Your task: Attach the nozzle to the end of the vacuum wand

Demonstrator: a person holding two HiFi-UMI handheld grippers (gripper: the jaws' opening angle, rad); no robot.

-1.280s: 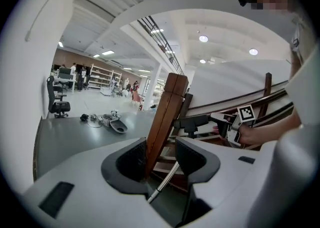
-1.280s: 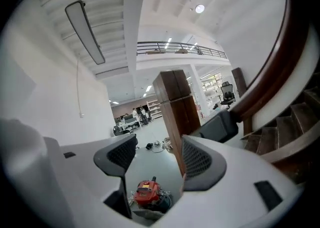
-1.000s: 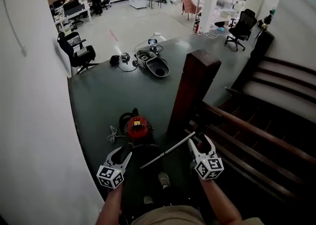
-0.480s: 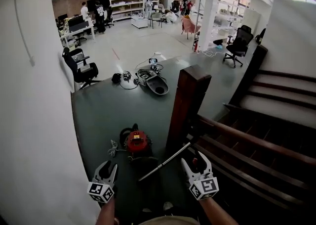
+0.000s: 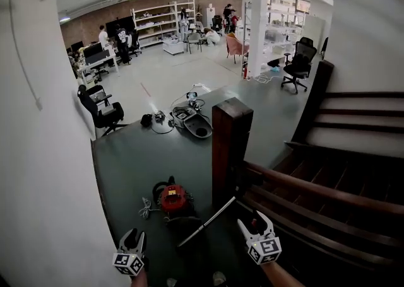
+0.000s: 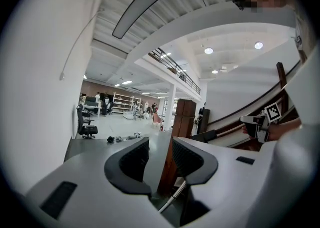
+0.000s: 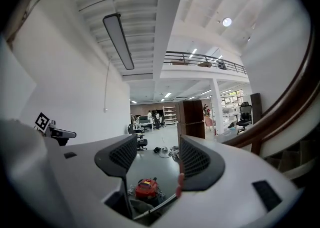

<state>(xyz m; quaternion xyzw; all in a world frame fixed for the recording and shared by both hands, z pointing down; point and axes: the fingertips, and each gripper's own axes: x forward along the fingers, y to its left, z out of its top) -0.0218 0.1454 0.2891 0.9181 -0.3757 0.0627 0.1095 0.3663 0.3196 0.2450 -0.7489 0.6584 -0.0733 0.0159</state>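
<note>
A red canister vacuum [image 5: 175,199] sits on the dark floor, also seen in the right gripper view [image 7: 147,188]. Its metal wand [image 5: 208,222] slants from low by my feet up toward the wooden post [image 5: 230,147]. My right gripper [image 5: 254,221] hovers just right of the wand's upper end; its jaws [image 7: 152,159] stand apart and the wand [image 7: 155,207] crosses below them. My left gripper [image 5: 131,236] is left of the vacuum; its jaws [image 6: 160,159] have just been closing partway with nothing between them. A dark oval nozzle-like piece [image 5: 194,125] lies farther off among cables.
A white wall [image 5: 50,172] runs along the left. Dark wooden stairs and a handrail [image 5: 315,188] fill the right. An office chair [image 5: 101,110] stands near the wall. Farther back are shelves, desks and several people.
The head view has tilted up, so the vacuum, the wand and both grippers sit lower in the picture. The left gripper has drifted left, toward the bottom edge.
</note>
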